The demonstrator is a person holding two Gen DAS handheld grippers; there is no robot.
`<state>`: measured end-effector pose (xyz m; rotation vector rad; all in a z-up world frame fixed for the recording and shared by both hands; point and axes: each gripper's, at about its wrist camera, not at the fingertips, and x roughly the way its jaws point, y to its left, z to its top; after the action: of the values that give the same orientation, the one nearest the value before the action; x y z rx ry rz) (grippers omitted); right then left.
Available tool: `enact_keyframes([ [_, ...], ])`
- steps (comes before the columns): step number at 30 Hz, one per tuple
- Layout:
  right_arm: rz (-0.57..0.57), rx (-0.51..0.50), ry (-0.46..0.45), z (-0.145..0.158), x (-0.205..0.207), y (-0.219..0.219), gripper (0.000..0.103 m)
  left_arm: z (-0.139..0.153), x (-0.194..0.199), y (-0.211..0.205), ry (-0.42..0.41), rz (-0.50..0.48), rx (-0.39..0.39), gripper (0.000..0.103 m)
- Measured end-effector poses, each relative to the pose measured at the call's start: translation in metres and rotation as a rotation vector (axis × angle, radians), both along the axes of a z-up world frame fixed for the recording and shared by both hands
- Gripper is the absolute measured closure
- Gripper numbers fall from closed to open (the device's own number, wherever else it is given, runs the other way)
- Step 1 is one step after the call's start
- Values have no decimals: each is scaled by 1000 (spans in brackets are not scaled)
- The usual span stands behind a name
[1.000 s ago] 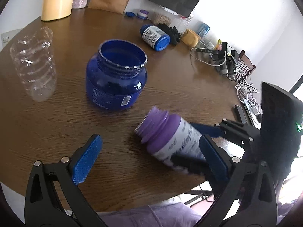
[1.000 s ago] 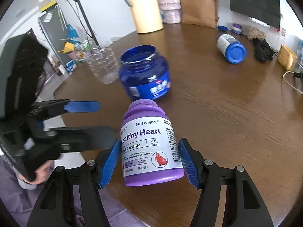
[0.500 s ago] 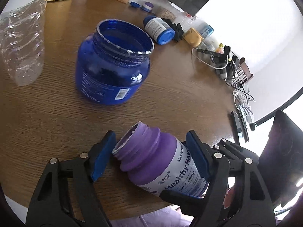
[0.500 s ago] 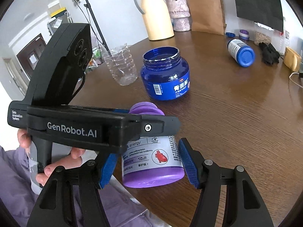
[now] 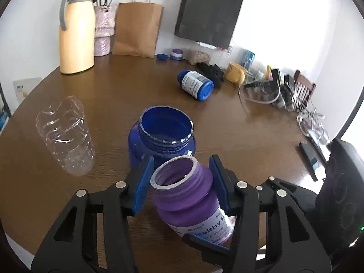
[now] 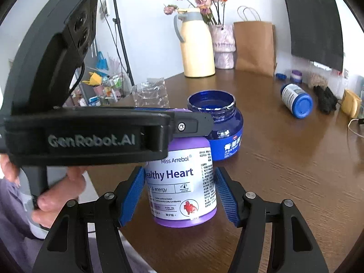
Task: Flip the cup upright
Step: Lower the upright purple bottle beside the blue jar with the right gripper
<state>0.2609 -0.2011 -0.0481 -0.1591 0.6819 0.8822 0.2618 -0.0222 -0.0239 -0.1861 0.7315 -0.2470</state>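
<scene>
The purple bottle [image 6: 182, 182] is shown standing upright on the round wooden table [image 6: 295, 182], near the table's front edge, its open mouth facing up. Its neck is flanked by the blue pads of the left gripper [image 5: 179, 179]; whether these pads press on the neck cannot be told. In the right wrist view, the lower body of the bottle is bracketed by the right gripper [image 6: 179, 195], and a narrow gap is seen between each pad and the label, so no grasp is made there. A hand [image 6: 59, 195] is seen on the left gripper's handle. Just behind the purple bottle, an open blue jar [image 5: 161, 136] is seen upright. A clear plastic cup [image 5: 66, 134] stands to its left, and a blue-capped bottle [image 5: 195, 84] lies on its side farther back.
</scene>
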Motion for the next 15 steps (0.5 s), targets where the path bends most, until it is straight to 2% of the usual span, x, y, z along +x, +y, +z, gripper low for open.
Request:
enact_keyframes([
  [4, -37, 6, -44, -1, -11, -1, 36, 0, -6, -1, -7, -38, -22, 56],
  [6, -67, 15, -82, -4, -21, -6, 36, -4, -8, 1, 15, -82, -100, 55],
  [7, -76, 12, -91, -6, -23, -7, 36, -7, -9, 0, 26, -109, -128, 51],
  [8, -89, 13, -107, -9, -30, -10, 36, -7, -12, -3, 22, -117, -115, 46],
  [9, -98, 23, -111, -10, -34, -13, 36, -9, -14, -9, 15, -124, -87, 37],
  [10, -106, 38, -107, -12, -37, -18, 36, -10, -16, -14, 5, -135, -72, 36],
  [13, -130, 76, -82, -15, -39, -28, 36, -13, -19, -27, 15, -192, -71, 47],
  [15, -139, 45, -89, -20, -37, -27, 36, -13, -24, -35, -12, -198, -16, 47],
])
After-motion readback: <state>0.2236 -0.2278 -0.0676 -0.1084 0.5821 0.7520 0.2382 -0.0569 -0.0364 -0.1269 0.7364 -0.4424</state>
